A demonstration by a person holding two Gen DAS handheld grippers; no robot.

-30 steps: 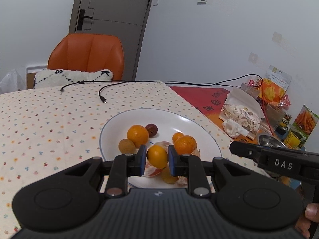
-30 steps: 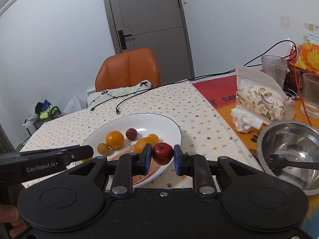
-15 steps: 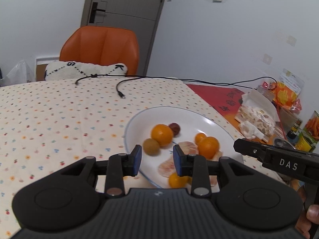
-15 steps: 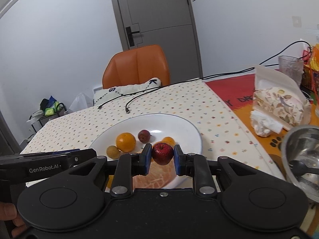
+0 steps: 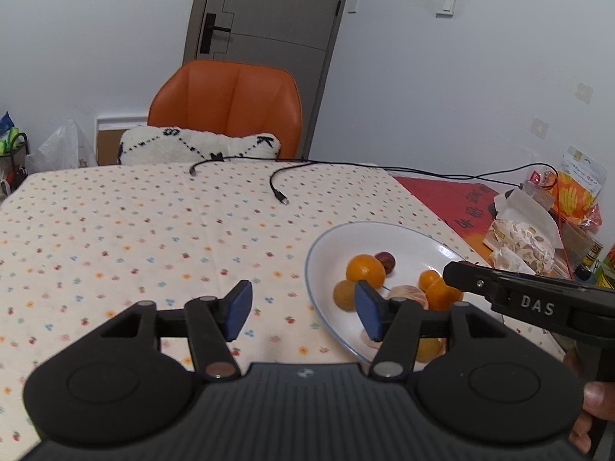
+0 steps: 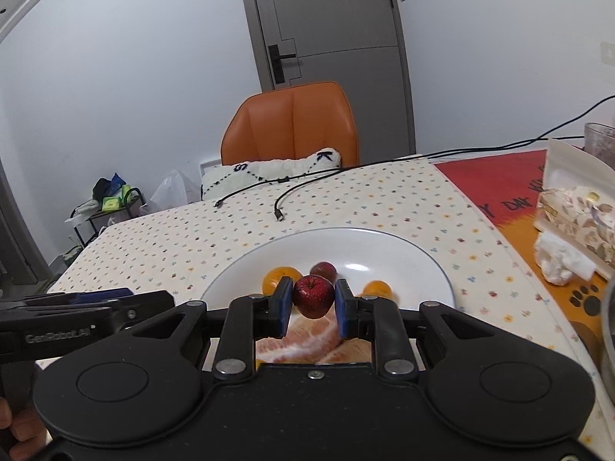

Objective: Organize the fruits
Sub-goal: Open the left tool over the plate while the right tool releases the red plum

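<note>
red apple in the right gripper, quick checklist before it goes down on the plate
1. Grip on the red apple: ok, right gripper has both pads closed on its sides.
2. Gripper over the white plate: ok, plate lies directly beneath and ahead.
3. Landing spot: ok, bare plate shows to the right of the small dark red fruit.
4. Fruit directly beneath: not ok, peeled pomelo segments lie under the fingers.
5. Left gripper clear: ok, open, empty, over the tablecloth beside the rim.
6. Height above the plate: cannot tell.
</note>
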